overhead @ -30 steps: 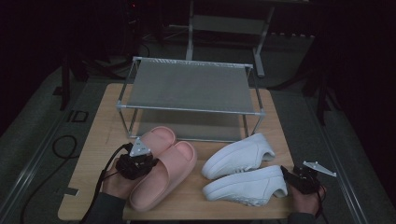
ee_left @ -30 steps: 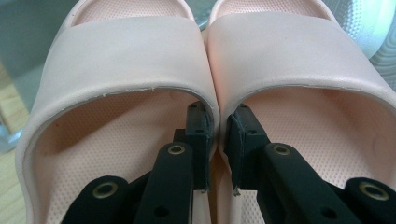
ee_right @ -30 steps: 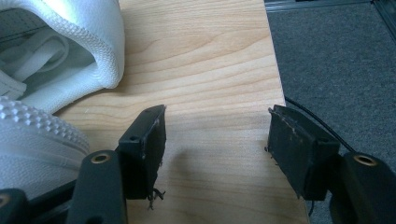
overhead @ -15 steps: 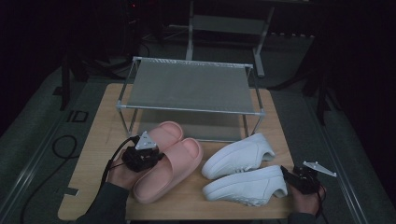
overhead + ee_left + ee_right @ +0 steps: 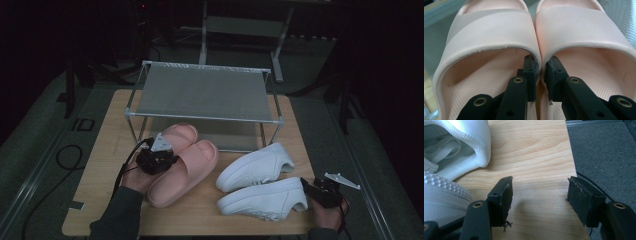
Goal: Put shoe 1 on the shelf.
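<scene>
Clearly the left gripper (image 5: 539, 82) does the work at this moment: in the left gripper view its black jaws sit nearly closed, each inside one of the two pink slides (image 5: 184, 162), pinching their touching inner walls together just under the straps. For a clean lift of both at once, the pinch probably needs to sit deep on the two walls, so neither soft wall slips free, and the pair should rise level, since foam of this kind likely flexes and sags at the toes. In the high view the slides lie side by side at lower centre-left of the frame, toes pointing toward the rack (image 5: 202, 95). They look matte and rubbery, with a fine dimpled footbed and broad smooth straps with rounded edges. The right gripper (image 5: 540, 195) hangs with jaws wide apart and nothing between them, over pale grained wood of the table (image 5: 107, 165) at the lower right, just beside the heel of the near white sneaker (image 5: 265, 199). Both sneakers (image 5: 257, 167) show pebbled textured heels. The rack carries a grey flat shelf on slim metal legs.
</scene>
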Demonstrator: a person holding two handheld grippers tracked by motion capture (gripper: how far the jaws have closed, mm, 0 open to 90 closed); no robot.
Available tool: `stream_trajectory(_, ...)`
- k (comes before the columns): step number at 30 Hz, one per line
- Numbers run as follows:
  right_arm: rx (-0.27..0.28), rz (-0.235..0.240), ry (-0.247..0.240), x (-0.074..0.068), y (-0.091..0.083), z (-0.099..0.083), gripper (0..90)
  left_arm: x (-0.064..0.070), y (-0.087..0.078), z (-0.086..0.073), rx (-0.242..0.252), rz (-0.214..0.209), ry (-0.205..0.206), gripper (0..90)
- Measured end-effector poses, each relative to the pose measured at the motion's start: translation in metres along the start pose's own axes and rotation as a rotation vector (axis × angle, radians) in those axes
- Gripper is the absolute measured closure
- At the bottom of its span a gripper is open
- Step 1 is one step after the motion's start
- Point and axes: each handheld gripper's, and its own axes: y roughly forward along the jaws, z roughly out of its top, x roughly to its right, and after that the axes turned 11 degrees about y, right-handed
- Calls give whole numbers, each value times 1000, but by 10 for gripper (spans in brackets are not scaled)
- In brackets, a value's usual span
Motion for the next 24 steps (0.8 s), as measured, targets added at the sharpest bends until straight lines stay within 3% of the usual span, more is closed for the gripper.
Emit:
stream_trajectory(12, 0, 0, 0, 0, 0, 0, 361, -15, 19, 1, 7, -10, 22, 798)
stream_trajectory(18, 0, 0, 1, 0, 0, 0, 361, -21, 27, 6, -3, 14, 22, 797)
stream_trajectory(24, -1, 1, 0, 0, 0, 0, 361, -26, 36, 5, -12, 44, -8, 797)
